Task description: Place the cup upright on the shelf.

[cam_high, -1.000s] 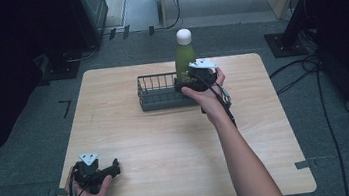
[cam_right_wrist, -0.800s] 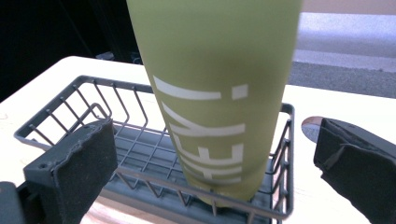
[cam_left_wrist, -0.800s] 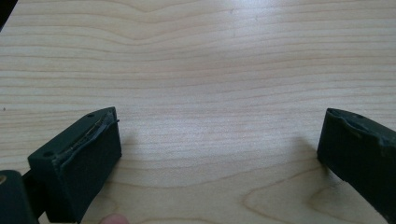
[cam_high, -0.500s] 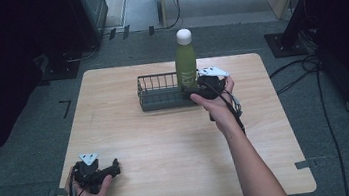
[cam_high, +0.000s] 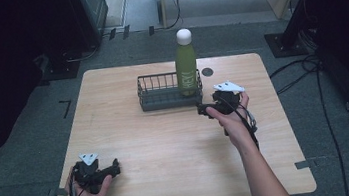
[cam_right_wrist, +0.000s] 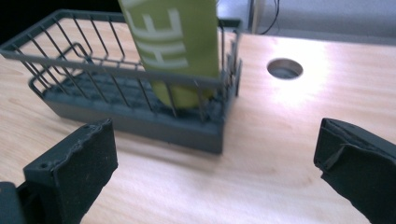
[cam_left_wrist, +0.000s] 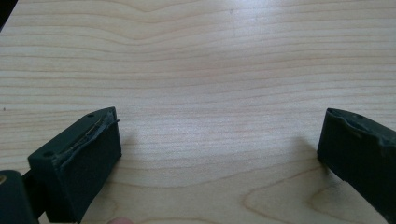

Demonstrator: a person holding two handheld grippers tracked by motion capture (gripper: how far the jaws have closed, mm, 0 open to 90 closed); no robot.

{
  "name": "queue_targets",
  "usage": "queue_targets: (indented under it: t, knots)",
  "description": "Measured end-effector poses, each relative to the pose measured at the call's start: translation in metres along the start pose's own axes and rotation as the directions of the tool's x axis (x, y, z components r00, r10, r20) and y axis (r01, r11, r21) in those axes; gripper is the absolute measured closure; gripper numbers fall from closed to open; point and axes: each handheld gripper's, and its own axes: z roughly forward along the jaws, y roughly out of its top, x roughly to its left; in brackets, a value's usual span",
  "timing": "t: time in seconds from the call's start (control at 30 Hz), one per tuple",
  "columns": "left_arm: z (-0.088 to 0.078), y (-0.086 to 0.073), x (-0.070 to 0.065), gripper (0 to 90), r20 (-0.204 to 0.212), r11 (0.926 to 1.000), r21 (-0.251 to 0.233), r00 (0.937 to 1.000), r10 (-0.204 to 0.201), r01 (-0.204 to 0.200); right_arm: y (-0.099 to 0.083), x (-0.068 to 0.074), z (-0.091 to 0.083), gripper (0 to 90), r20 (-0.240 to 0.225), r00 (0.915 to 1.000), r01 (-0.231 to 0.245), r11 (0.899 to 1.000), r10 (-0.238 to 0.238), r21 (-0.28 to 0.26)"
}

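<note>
Since the earlier frame the right gripper [cam_high: 203, 110] has drawn back from the bottle, which now stands free. At the left, the left gripper [cam_high: 115, 166] rests near the counter [cam_high: 167, 139] edge, fingers wide apart, empty. Mid-counter, the wire basket [cam_high: 160, 97] holds the green bottle [cam_high: 186, 69] — seemingly upright — in its right end. The right gripper hovers just beside it — fingers spread, holding nothing.

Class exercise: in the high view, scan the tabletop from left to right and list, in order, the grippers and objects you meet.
Left gripper, black and hand-held, near the front left corner → dark wire basket → tall green bottle with a white cap, upright in the basket's right end → right gripper, black, open, just in front of the basket's right end.
</note>
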Motion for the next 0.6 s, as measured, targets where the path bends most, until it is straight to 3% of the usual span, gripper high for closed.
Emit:
queue_targets:
  t: [0.6]
  knots:
    - [0.000,0.000,0.000,0.0,0.000,1.0000,0.000,1.0000,0.000,0.000,-0.061,-0.048,-0.036,0.0,0.064,0.9967,-0.053,0.997,0.049,0.058]
